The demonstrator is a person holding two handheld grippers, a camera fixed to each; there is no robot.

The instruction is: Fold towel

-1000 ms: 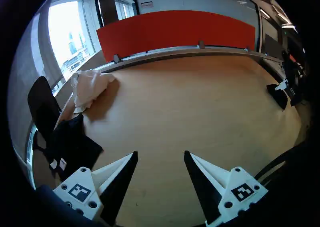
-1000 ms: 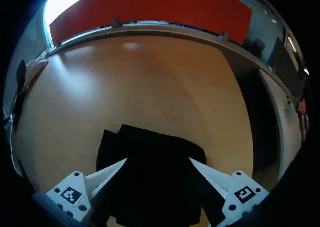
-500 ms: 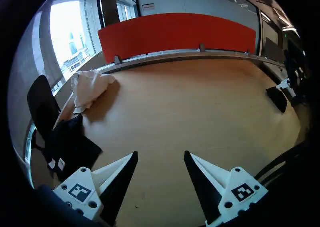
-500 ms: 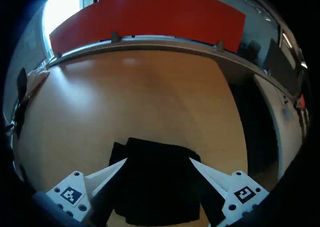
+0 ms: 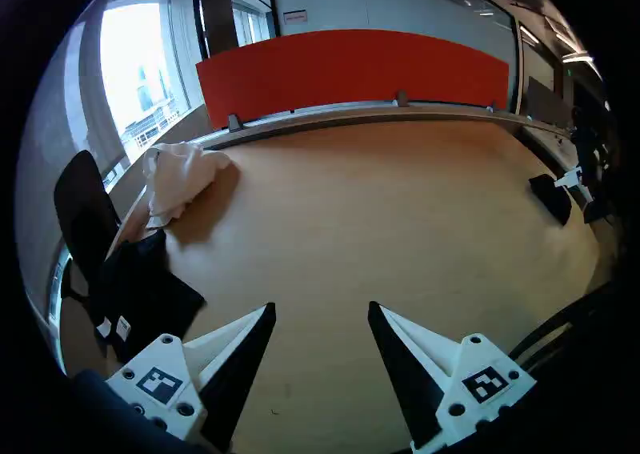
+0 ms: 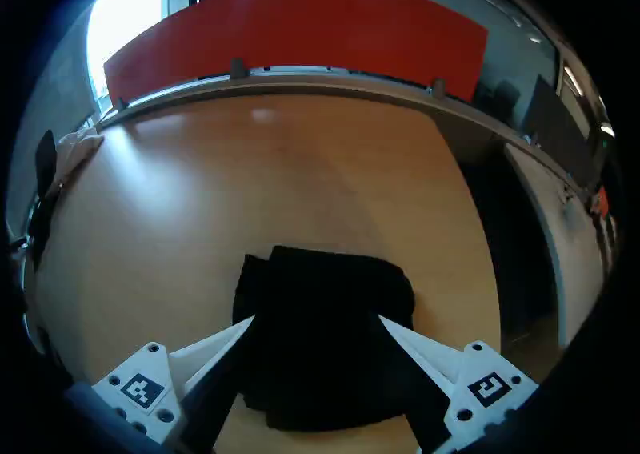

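In the left gripper view, the table [image 5: 384,214] stretches far ahead, and a partition panel [image 5: 352,66] stands along its far edge. A crumpled cloth [image 5: 178,178] lies on the table's far left corner. Nearer, at the left edge, lies a second heap of fabric [image 5: 144,290], just beside a chair [image 5: 80,202] left of the table. A window [image 5: 136,78] stands far left. In the right gripper view, the folded towel [image 6: 328,334] lies on the near part of the table, between the parted fingers of the right gripper [image 6: 316,322].
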